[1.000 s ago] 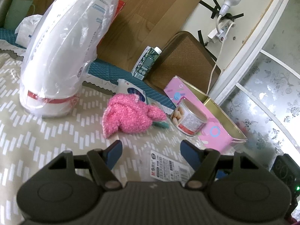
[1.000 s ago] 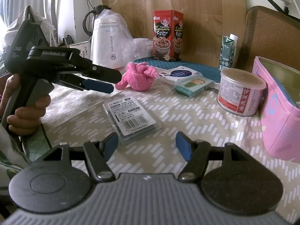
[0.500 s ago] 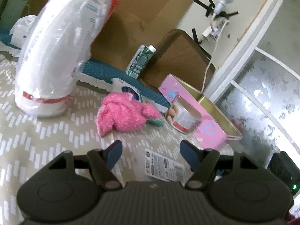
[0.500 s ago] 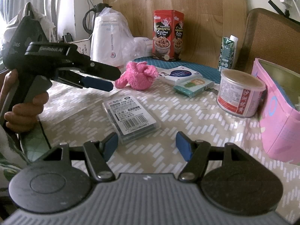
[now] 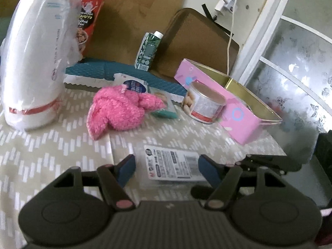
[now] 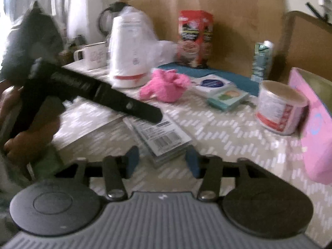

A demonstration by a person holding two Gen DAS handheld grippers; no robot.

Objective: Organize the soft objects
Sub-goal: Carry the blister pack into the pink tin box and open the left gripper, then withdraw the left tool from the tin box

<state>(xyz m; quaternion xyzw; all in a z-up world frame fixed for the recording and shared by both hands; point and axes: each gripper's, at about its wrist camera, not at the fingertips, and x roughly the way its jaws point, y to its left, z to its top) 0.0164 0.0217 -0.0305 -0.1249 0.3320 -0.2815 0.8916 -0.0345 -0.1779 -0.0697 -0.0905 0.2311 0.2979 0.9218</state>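
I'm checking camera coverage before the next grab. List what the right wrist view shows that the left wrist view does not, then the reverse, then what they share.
Only the right wrist view shows the white mug, the black kettle handle, and the left gripper seen from the side with the hand holding it.

Only the left wrist view shows the wall plug, its cord, and the frosted glass door.

Both show the pink fluffy cloth, tin can, pink box, labelled flat pack and red carton.

Left tongs [image 5: 166,169] spread wide and empty; right tongs [image 6: 161,159] likewise parted, gripping nothing, both held low and level.
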